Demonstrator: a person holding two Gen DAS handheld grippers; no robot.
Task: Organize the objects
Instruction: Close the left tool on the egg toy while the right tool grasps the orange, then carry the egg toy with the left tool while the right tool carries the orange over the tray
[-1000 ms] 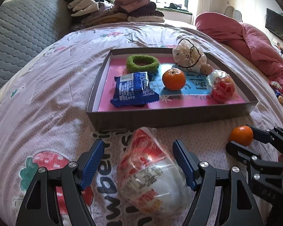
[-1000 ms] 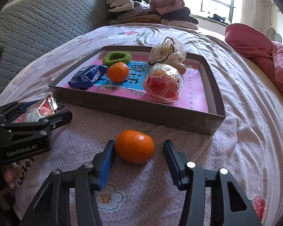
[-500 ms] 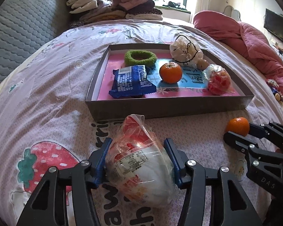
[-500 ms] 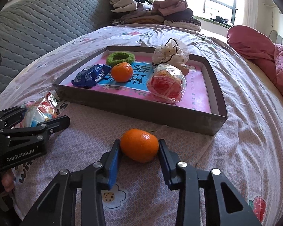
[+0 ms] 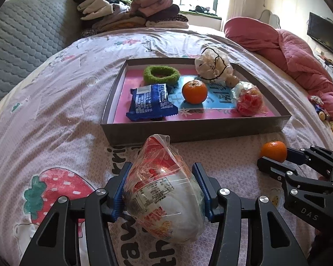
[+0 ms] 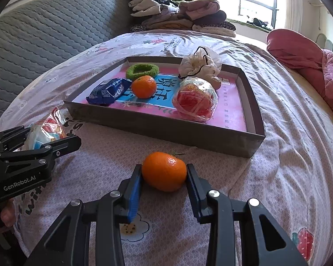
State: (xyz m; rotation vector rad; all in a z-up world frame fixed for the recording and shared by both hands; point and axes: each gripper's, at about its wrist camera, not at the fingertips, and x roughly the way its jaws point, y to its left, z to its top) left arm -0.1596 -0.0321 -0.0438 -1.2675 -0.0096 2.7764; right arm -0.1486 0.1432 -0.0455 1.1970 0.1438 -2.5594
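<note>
My left gripper [image 5: 162, 188] is shut on a plastic-wrapped red and white snack [image 5: 164, 195], just in front of the grey cardboard tray [image 5: 188, 130]. My right gripper [image 6: 164, 179] is shut on a loose tangerine [image 6: 164, 170] on the bedsheet, near the tray's front wall [image 6: 166, 128]. Each gripper also shows in the other view: the right one [image 5: 275, 155] with its tangerine [image 5: 273, 151], the left one [image 6: 42, 137] with its snack [image 6: 44, 130]. The tray holds a blue snack pack [image 5: 151, 102], a tangerine [image 5: 194, 92], a green ring [image 5: 161, 74], a wrapped red snack [image 5: 248, 99] and a white bag [image 5: 213, 67].
The tray lies on a bed with a pink printed sheet [image 5: 55, 110]. A grey quilted headboard [image 5: 22, 35] is at left, folded clothes [image 5: 131, 11] at the back, a pink quilt [image 5: 288, 51] at right.
Both grippers closed from open: the left onto the wrapped snack, the right onto the loose tangerine. Both views have shifted slightly.
</note>
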